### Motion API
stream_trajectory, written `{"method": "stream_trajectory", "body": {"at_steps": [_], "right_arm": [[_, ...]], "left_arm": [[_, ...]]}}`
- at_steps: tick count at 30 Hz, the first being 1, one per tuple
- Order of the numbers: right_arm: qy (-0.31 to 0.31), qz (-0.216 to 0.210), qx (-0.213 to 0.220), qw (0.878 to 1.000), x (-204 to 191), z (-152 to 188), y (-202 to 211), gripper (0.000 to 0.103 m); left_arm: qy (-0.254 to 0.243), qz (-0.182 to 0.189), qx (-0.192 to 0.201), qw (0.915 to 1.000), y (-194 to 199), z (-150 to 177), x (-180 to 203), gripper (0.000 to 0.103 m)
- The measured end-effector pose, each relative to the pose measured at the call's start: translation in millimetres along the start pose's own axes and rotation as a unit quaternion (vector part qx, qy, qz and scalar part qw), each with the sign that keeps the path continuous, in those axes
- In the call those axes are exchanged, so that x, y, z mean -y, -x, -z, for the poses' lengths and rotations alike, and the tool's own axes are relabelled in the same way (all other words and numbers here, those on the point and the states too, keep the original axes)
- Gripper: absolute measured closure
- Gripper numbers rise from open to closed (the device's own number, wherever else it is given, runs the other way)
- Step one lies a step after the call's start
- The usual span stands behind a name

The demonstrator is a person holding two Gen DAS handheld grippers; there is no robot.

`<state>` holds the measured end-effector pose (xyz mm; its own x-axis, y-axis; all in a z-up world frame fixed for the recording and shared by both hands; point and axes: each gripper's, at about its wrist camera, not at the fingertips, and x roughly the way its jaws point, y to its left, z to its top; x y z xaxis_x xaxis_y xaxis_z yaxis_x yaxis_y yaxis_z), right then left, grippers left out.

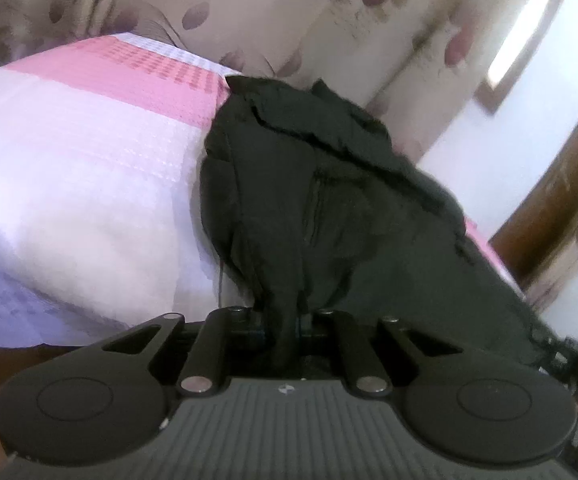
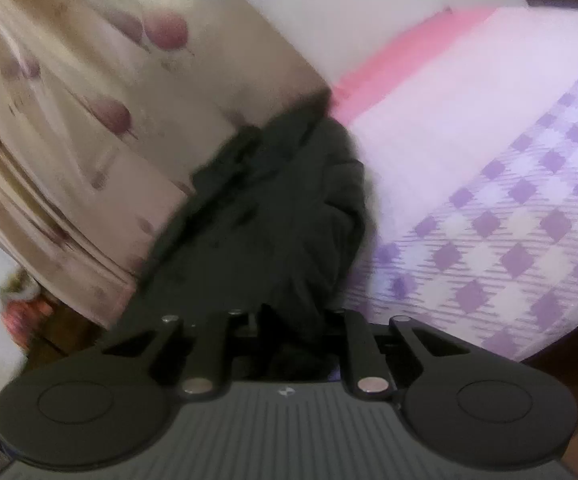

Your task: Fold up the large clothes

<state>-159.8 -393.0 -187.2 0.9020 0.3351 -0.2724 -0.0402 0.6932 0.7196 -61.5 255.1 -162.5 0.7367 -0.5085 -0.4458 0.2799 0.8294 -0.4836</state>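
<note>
Black garment [image 1: 321, 200] bunched mid-frame on pink-and-lilac checked bed [image 1: 81, 184], pinched at lower centre by left hand-held gripper [image 1: 285, 320] and right hand-held gripper [image 2: 289, 328], both clamped on fabric.

- Garment [image 1: 329, 200]: black throughout, no visible print; same black in the right wrist view [image 2: 273, 216].
- Bedspread [image 1: 89, 184]: white ground with a broad pink band and a lilac check; in the right wrist view [image 2: 509, 220], lilac diamonds on white, with a pink stripe.
- Curtain [image 1: 249, 12]: cream, with dull mauve oval motifs and brownish stripes; same pattern in the right wrist view [image 2: 89, 92].
- Left gripper [image 1: 285, 320] and right gripper [image 2: 289, 328]: matte black, silver pins.
- Wooden frame [image 1: 561, 184]: brown.
</note>
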Motion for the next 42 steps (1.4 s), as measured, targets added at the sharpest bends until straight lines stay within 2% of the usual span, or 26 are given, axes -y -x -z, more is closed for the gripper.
{"method": "stream_trajectory", "body": {"at_steps": [5, 10, 21, 35, 42], "right_arm": [[-0.038, -0.048, 0.018, 0.998, -3, -11, 9, 0.088], [-0.061, -0.079, 0.027, 0.995, -8, -19, 10, 0.088], [-0.067, -0.129, 0.048, 0.988, -35, -51, 7, 0.087], [-0.023, -0.165, 0.07, 0.983, -86, -128, -28, 0.087], [-0.022, -0.163, 0.082, 0.983, -97, -170, -56, 0.087]], "left_arm": [[0.011, 0.013, 0.025, 0.9996, 10, -9, 5, 0.092], [0.031, 0.026, 0.045, 0.9982, 17, -21, 12, 0.092], [0.048, 0.039, 0.114, 0.9916, 28, -62, 46, 0.092], [0.037, 0.035, 0.163, 0.9852, 11, -135, 80, 0.092], [0.062, 0.023, 0.179, 0.9817, -8, -174, 78, 0.092]]}}
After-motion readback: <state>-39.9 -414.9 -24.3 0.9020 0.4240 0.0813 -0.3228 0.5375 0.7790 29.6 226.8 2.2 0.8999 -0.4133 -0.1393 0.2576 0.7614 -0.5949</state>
